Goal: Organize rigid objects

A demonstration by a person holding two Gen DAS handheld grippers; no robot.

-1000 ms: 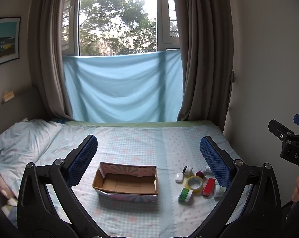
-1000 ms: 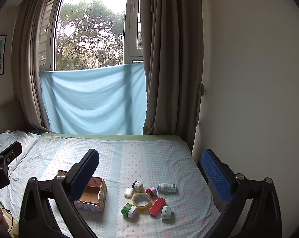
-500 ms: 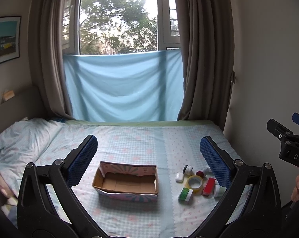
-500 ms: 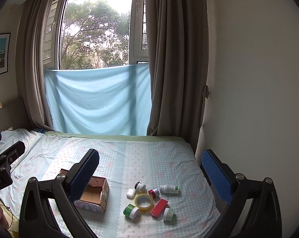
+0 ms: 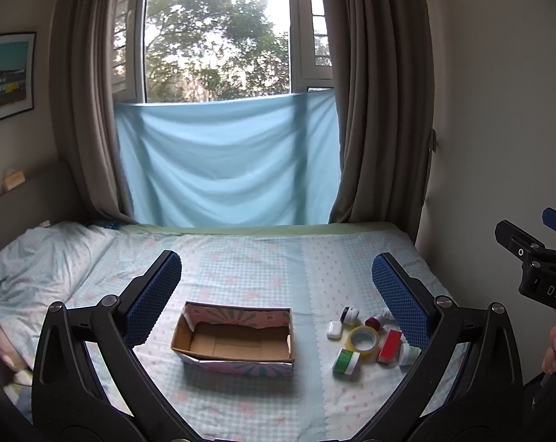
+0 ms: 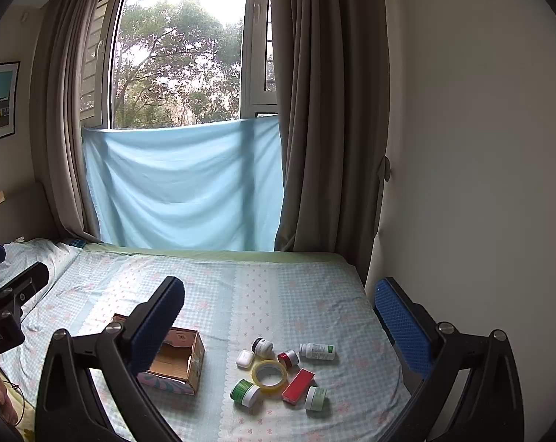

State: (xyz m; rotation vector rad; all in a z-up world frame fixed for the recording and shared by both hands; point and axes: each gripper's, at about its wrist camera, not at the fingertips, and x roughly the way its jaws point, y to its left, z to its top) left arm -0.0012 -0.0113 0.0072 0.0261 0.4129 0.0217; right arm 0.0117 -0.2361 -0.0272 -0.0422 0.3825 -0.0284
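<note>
An open, empty cardboard box (image 5: 235, 339) sits on the bed; it also shows in the right wrist view (image 6: 176, 362). To its right lies a cluster of small objects: a tape roll (image 6: 269, 371), a red block (image 6: 297, 386), a green-lidded jar (image 6: 244, 392), a white bottle (image 6: 316, 351), a white earbud case (image 6: 244, 359) and other small jars. My left gripper (image 5: 276, 287) is open and empty, held above the bed over the box. My right gripper (image 6: 279, 311) is open and empty, held above the cluster.
The bed (image 5: 255, 254) has a checked blue sheet and a pillow (image 5: 38, 261) at the left. A blue cloth (image 5: 226, 162) and brown curtains hang at the window behind. A wall (image 6: 462, 147) borders the bed's right side.
Both grippers have drifted slightly; the right wrist view shifted a little so the objects sit further right. Nothing was picked up.
</note>
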